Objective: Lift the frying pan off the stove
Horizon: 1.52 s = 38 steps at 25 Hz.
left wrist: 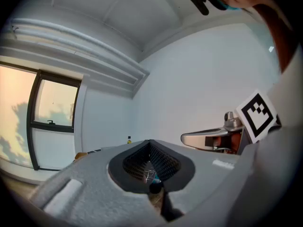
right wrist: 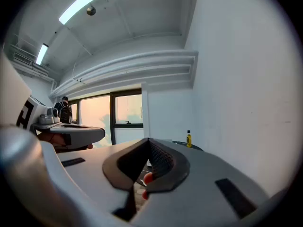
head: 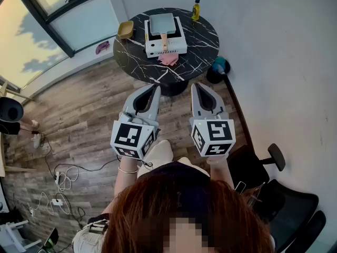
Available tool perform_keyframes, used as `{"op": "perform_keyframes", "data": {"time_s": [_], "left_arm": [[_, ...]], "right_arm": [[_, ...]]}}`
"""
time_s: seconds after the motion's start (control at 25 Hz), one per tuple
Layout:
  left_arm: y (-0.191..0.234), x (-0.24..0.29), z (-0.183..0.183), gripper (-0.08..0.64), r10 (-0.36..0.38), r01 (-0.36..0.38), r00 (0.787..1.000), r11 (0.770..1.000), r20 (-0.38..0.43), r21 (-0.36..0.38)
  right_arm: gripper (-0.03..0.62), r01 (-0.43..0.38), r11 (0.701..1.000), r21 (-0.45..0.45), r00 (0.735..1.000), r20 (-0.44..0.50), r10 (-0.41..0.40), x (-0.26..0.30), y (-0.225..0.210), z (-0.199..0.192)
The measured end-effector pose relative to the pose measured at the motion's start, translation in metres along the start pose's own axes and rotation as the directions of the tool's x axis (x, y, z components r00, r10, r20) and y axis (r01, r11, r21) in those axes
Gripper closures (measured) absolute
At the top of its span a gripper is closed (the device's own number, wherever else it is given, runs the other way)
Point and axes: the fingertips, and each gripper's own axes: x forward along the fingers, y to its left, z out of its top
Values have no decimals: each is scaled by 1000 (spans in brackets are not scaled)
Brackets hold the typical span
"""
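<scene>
The grey-brown wood-plank floor [head: 89, 104] spreads out below you, and ahead stands the round black marble-look table with white veins [head: 206, 36], well apart from both of your tools. A black office chair [head: 287, 199] sits off to your right. You hold the left gripper [head: 156, 90] and the right gripper [head: 194, 86] side by side, roughly level, noses aimed at the table. Both are clenched tight, tips meeting, with nothing caught between them. Up on the table, the white box-shaped portable stove [head: 158, 47] sits near the middle. The grey square frying pan [head: 162, 23] rests on top of it, its wooden handle [head: 164, 40] pointing back towards you, and neither tool touches it. A yellow bowl [head: 125, 29] perches at the table's left edge. A pink cloth [head: 169, 60] lies against the stove's near side. A small yellow oil bottle [head: 196, 9] stands upright at the far rim.
</scene>
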Motion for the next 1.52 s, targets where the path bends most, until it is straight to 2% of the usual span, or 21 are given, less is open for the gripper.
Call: {"op": "perform_keyframes", "data": {"time_s": [0.2, 0.36, 0.8, 1.12, 1.52], "left_arm": [[-1, -1, 2, 549, -5, 5, 1000, 1000, 6, 3], [7, 0, 0, 549, -2, 2, 1000, 1000, 6, 5], [57, 13, 0, 549, -18, 17, 1000, 1000, 15, 9], [83, 18, -2, 548, -53, 53, 999, 999, 10, -3], [96, 23, -4, 548, -72, 73, 997, 997, 12, -14]], "right_arm": [[583, 4, 1000, 4, 1000, 9, -4, -1, 1, -1], [583, -9, 999, 44, 1000, 23, 8, 5, 3, 2], [583, -25, 995, 98, 999, 42, 21, 55, 18, 8], [583, -5, 992, 129, 1000, 22, 2, 82, 29, 8], [583, 11, 991, 136, 1000, -2, -10, 97, 34, 6]]}}
